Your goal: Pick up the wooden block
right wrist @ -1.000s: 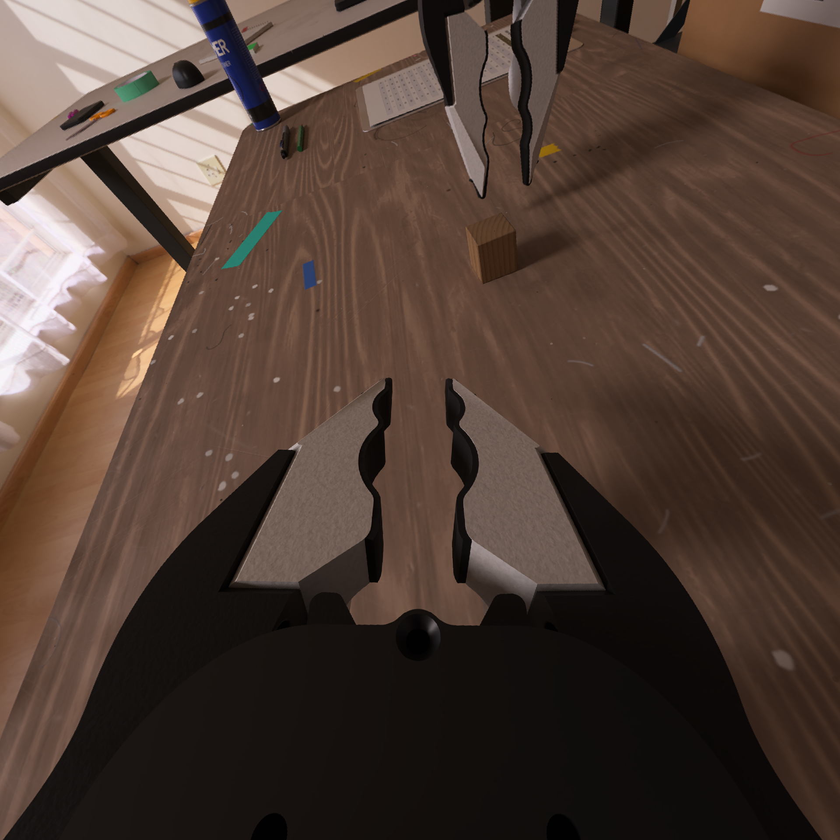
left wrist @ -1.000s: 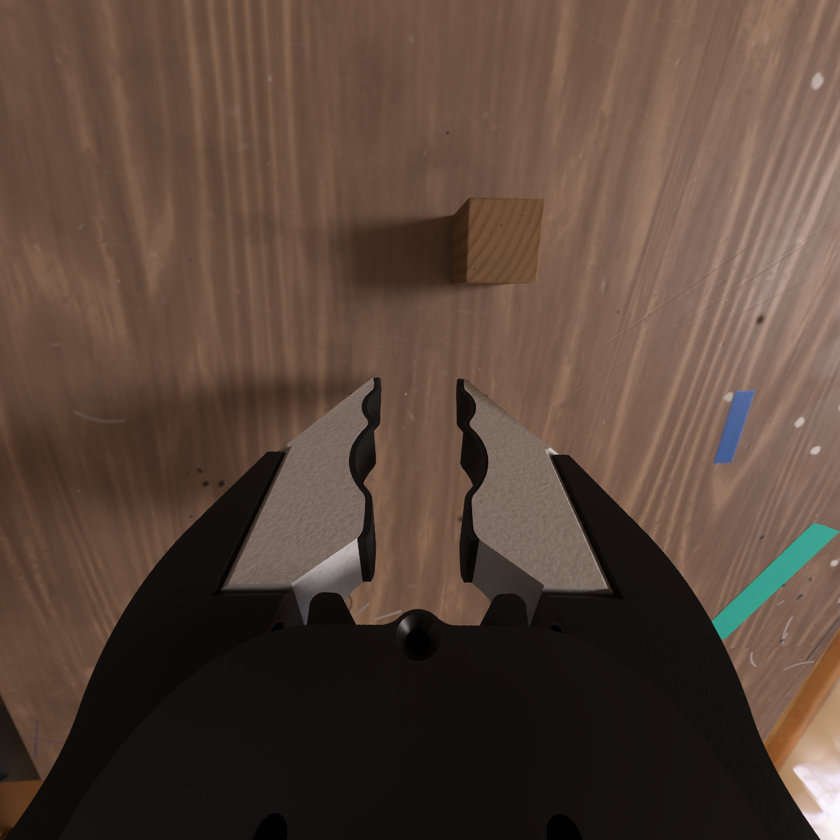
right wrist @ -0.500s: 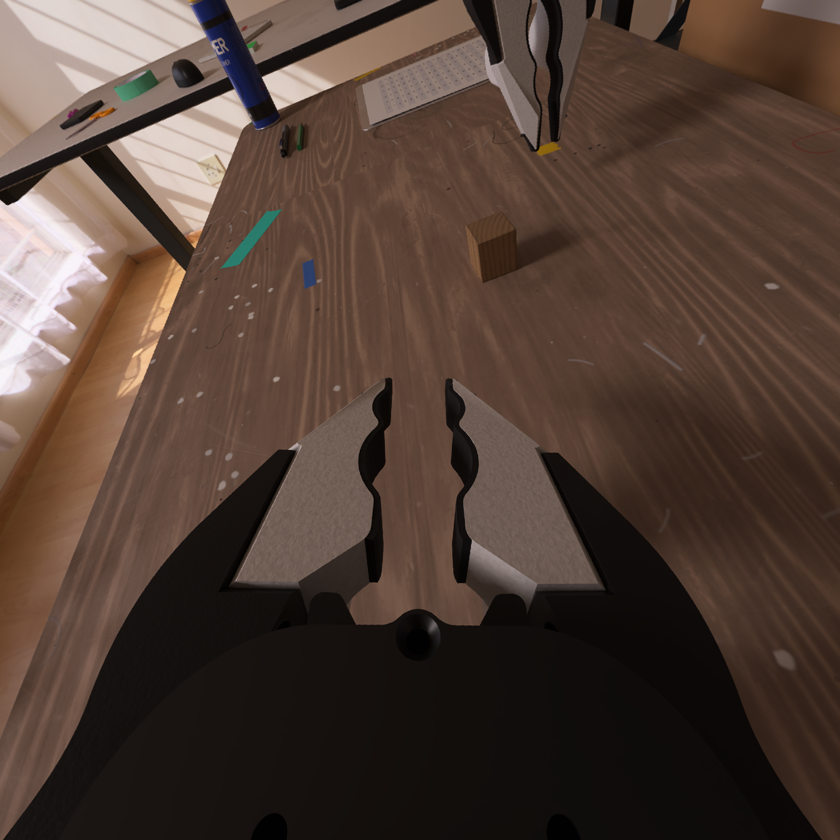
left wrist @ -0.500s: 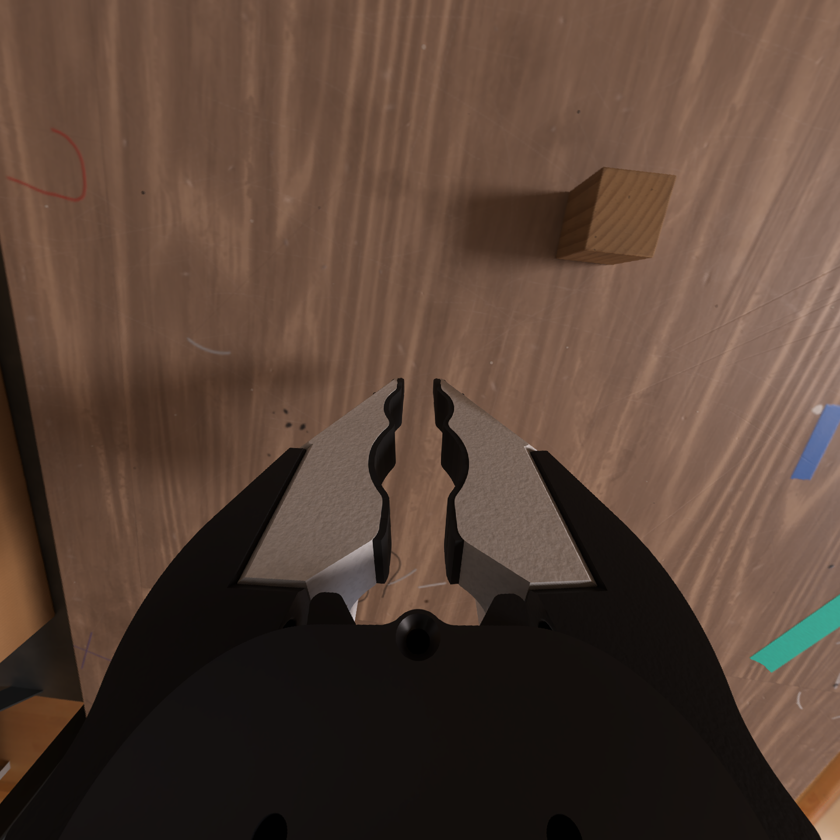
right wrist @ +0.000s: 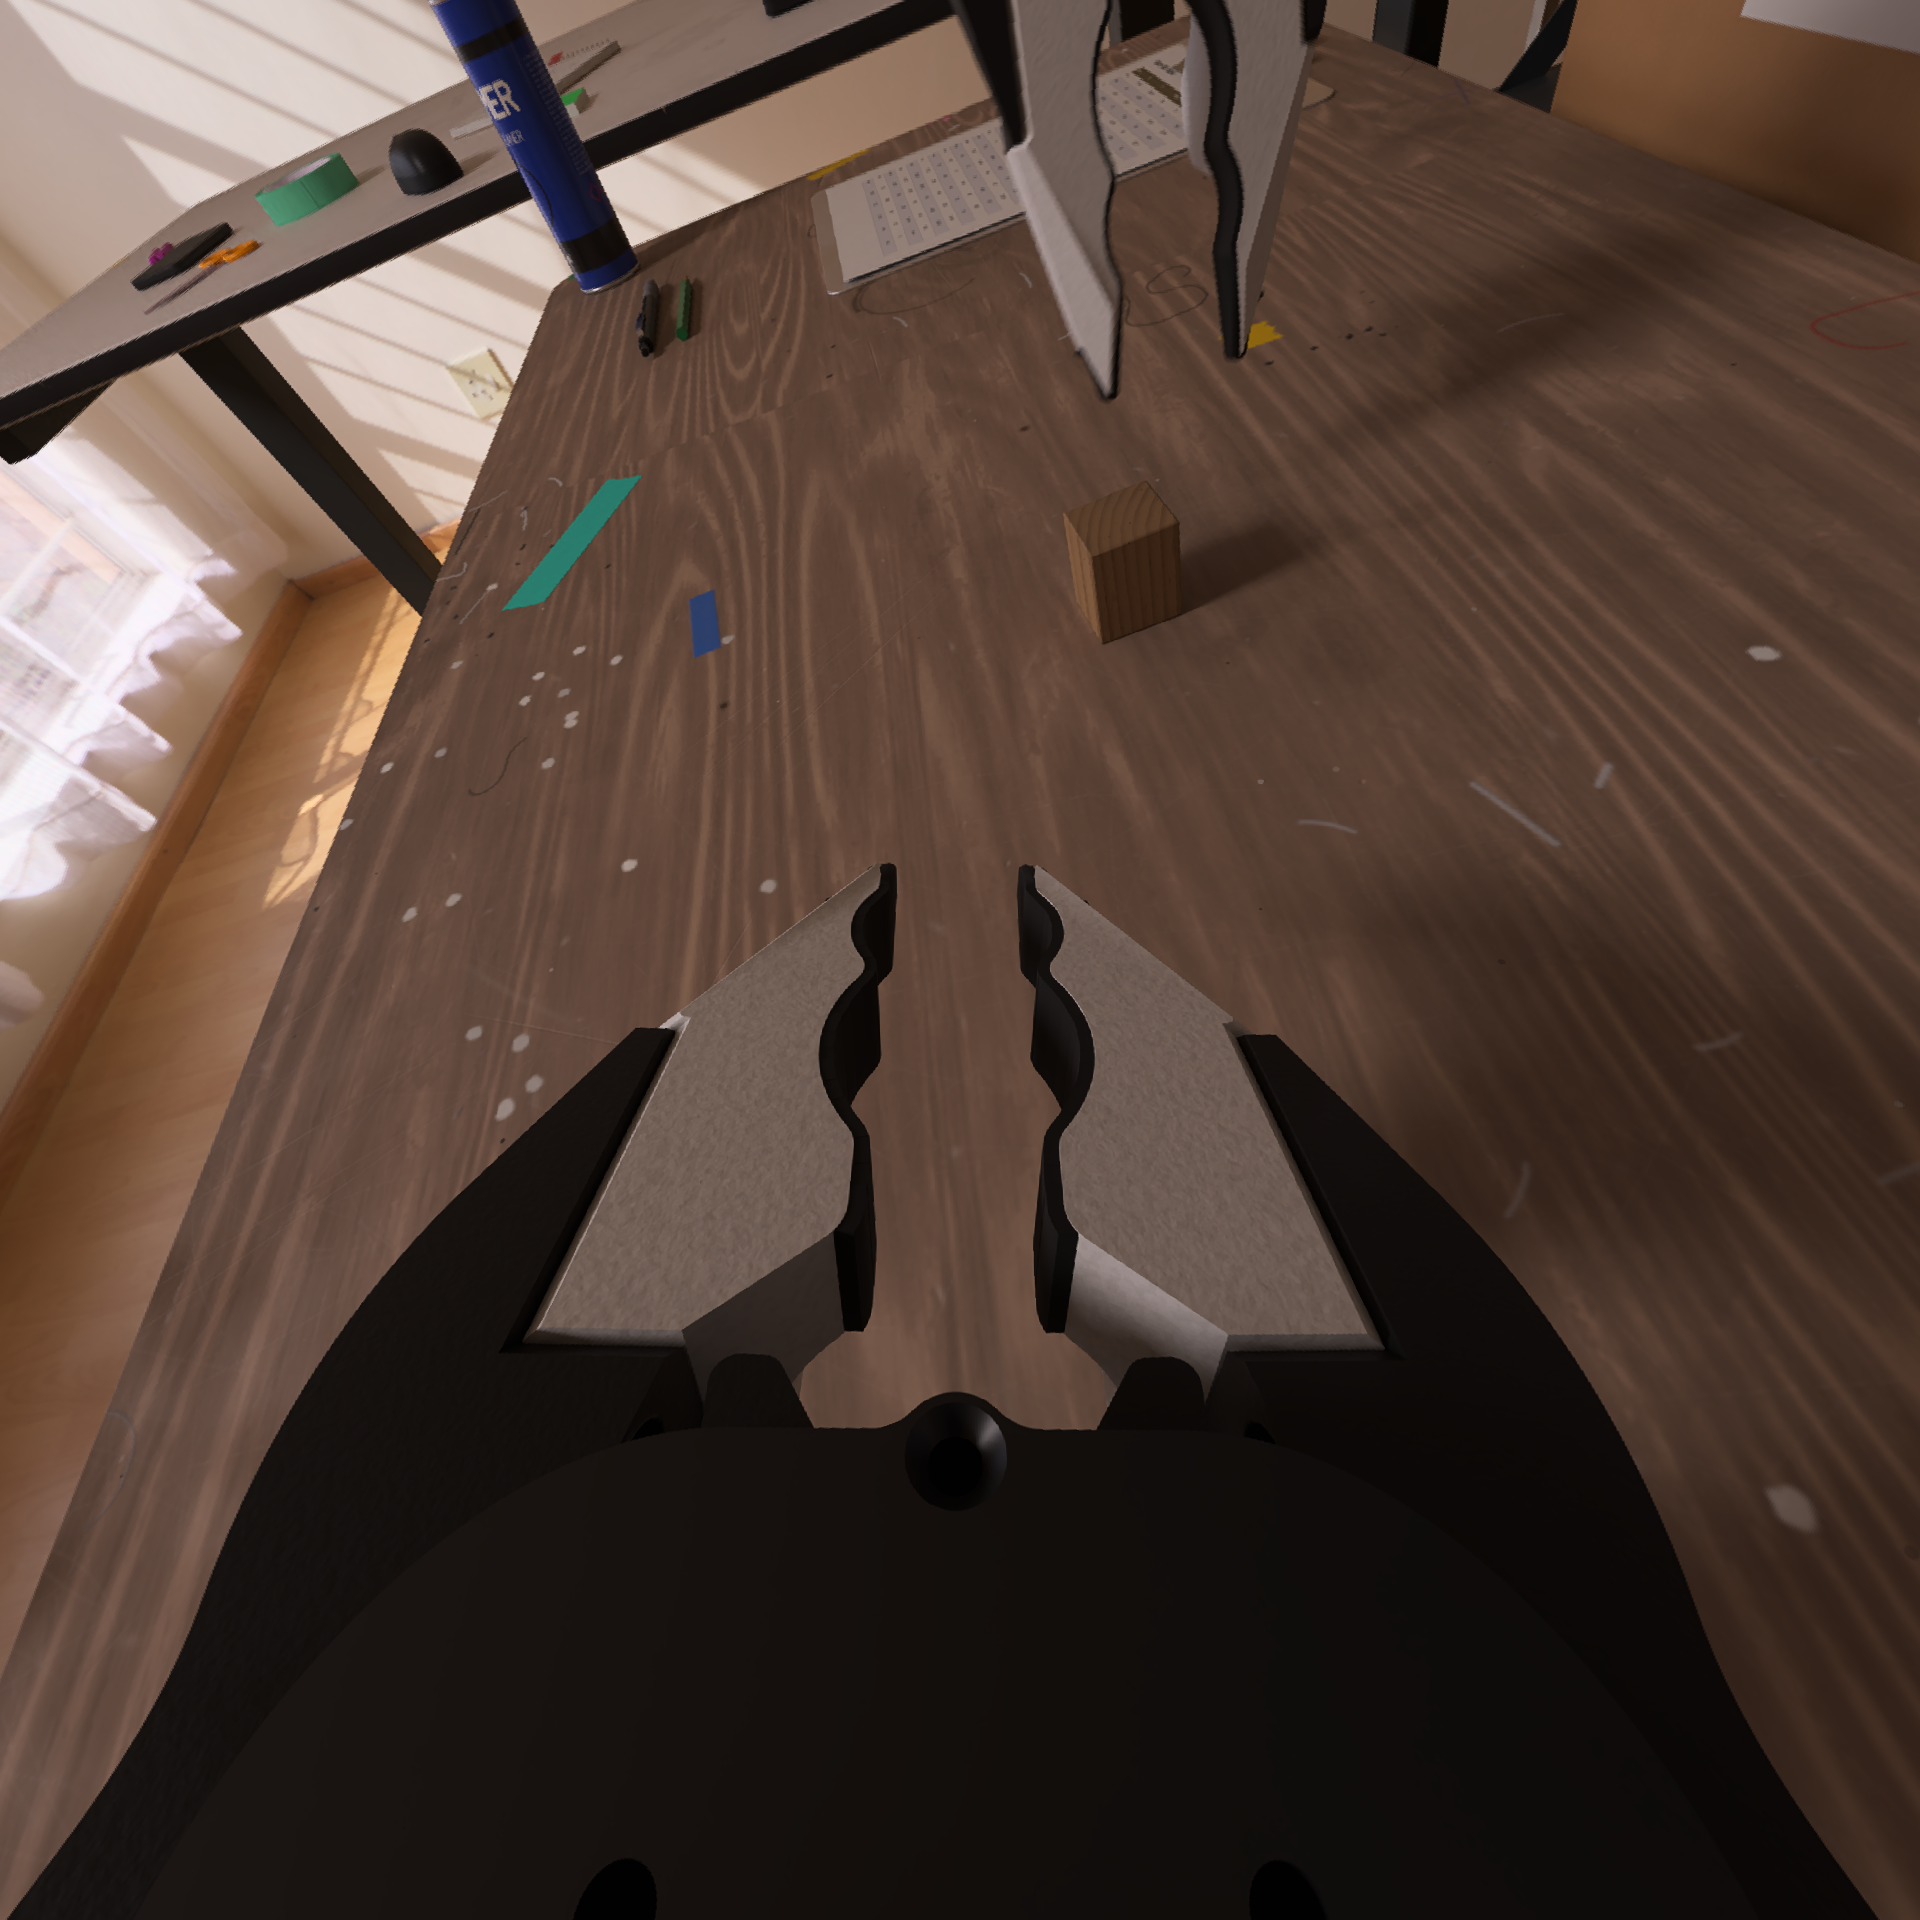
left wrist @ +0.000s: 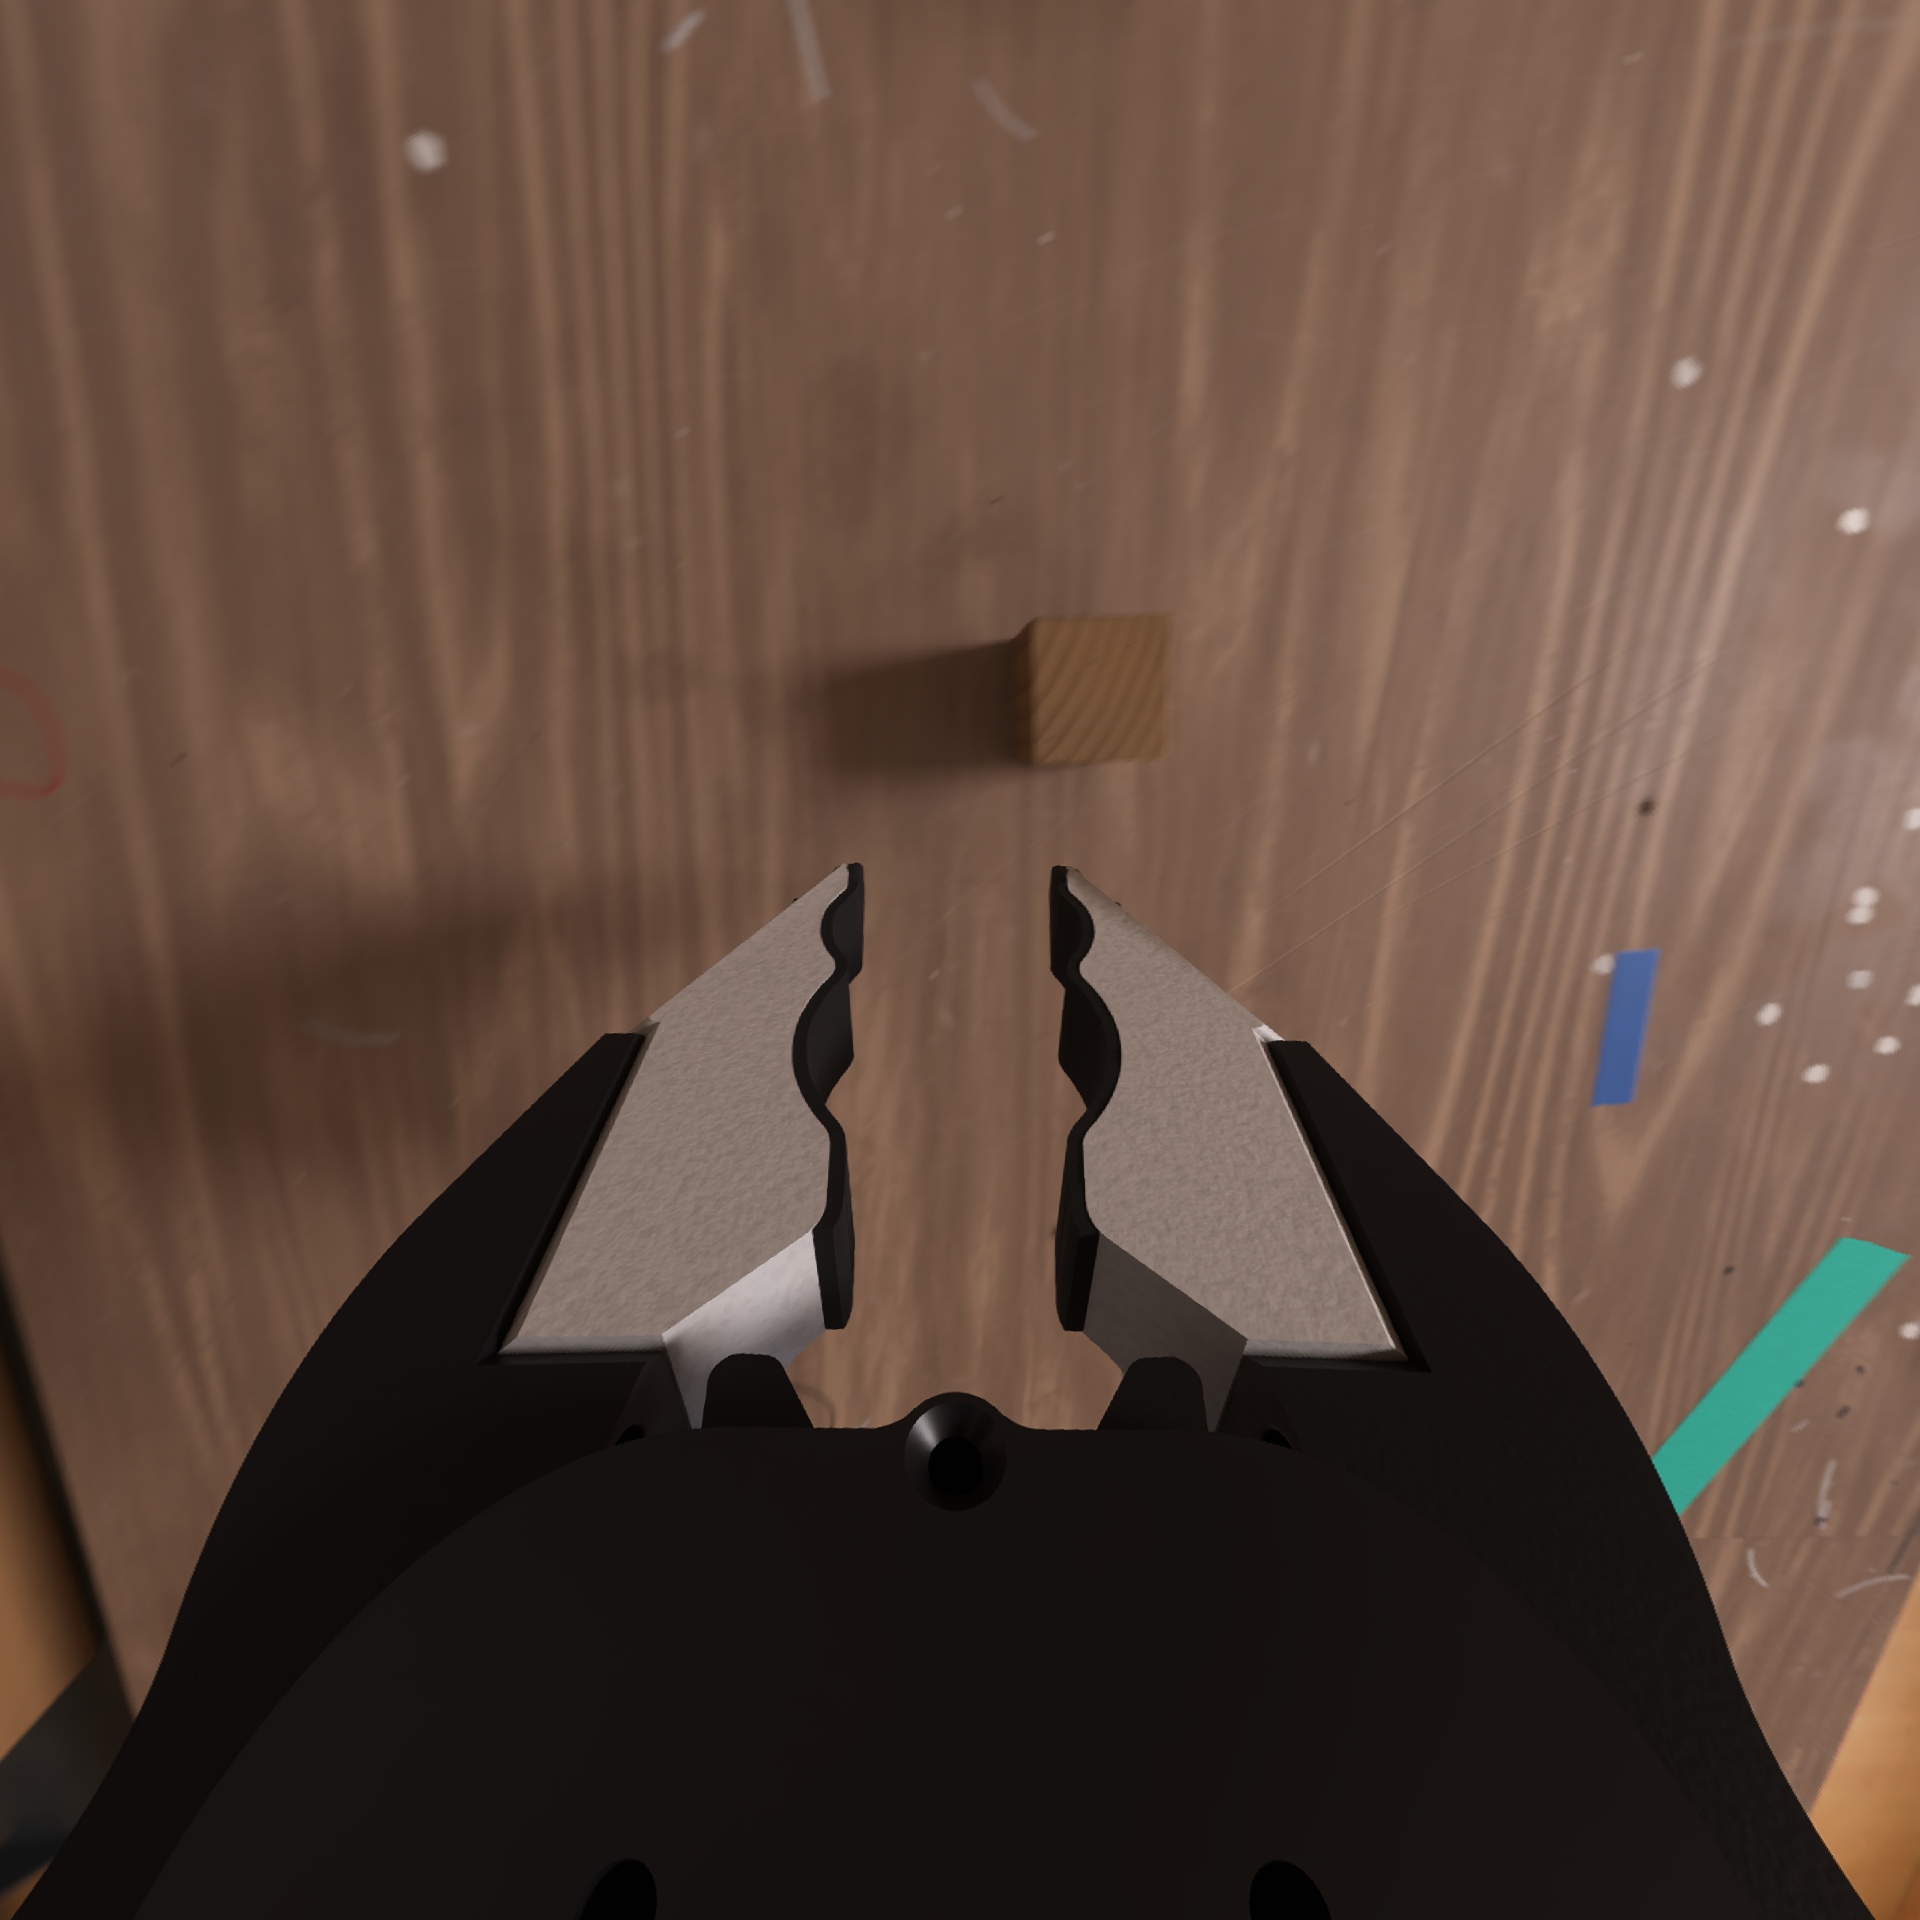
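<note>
The wooden block (left wrist: 1096,688) is a small light-brown cube standing on the dark wooden table (left wrist: 416,520). In the left wrist view it lies ahead of my left gripper (left wrist: 953,883) and slightly to the right. The left gripper is open and empty, well above the table. In the right wrist view the block (right wrist: 1127,561) stands far ahead, slightly right of my right gripper (right wrist: 953,883), which is open and empty. The left gripper (right wrist: 1169,364) hangs over the table beyond the block there, its fingers spread.
A blue tape strip (right wrist: 704,621) and a teal strip (right wrist: 571,542) lie left of the block. A blue spray can (right wrist: 540,145), two markers (right wrist: 665,312) and a white keyboard (right wrist: 935,208) are at the far end. The table's left edge drops to the floor (right wrist: 125,1039).
My left gripper closed partly and swung away half a second ago, then opened wider and came back toward the block from higher up. The right gripper and the block have not moved.
</note>
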Robot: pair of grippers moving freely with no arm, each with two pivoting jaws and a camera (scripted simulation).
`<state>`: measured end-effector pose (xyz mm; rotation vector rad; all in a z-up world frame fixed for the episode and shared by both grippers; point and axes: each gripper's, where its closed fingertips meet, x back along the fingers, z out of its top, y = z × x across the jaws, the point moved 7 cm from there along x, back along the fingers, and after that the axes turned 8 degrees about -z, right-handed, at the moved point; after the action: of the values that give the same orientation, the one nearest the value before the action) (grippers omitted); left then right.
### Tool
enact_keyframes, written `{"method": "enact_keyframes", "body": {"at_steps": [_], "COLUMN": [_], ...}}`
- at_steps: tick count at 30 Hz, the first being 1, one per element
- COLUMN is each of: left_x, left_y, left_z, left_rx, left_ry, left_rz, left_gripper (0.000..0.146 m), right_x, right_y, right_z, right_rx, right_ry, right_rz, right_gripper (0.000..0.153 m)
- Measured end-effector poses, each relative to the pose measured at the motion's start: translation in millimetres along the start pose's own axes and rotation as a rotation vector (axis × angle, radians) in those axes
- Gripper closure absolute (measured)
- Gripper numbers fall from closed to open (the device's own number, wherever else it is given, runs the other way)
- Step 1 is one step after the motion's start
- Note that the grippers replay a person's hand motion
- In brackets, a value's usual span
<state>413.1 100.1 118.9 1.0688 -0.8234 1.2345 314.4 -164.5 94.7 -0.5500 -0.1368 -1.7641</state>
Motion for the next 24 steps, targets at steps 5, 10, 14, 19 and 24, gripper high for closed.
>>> {"method": "enact_keyframes", "body": {"at_steps": [5, 10, 14, 19, 24], "left_x": [-29, -45, -46, -46, -41], "left_y": [17, 18, 19, 17, 10], "left_z": [16, 23, 24, 21, 16], "left_rx": [-0.008, 0.057, 0.086, 0.095, 0.097], "left_ry": [-0.063, -0.05, -0.028, -0.011, -0.027], "left_rz": [-0.082, -0.122, -0.135, -0.113, -0.054], "left_gripper": [0.1, 0.097, 0.1, 0.114, 0.114], "right_x": [0, 0, 1, 1, 1], "right_y": [0, -1, -1, -1, -1], "right_z": [0, 1, 1, 1, 1], "right_rx": [0.002, 0.003, 0.003, 0.004, 0.005], "right_ry": [0.001, 0.003, 0.005, 0.005, 0.006], "right_rz": [-0.002, 0.001, 0.002, 0.002, 0.001], "right_gripper": [0.13, 0.13, 0.129, 0.129, 0.129]}}
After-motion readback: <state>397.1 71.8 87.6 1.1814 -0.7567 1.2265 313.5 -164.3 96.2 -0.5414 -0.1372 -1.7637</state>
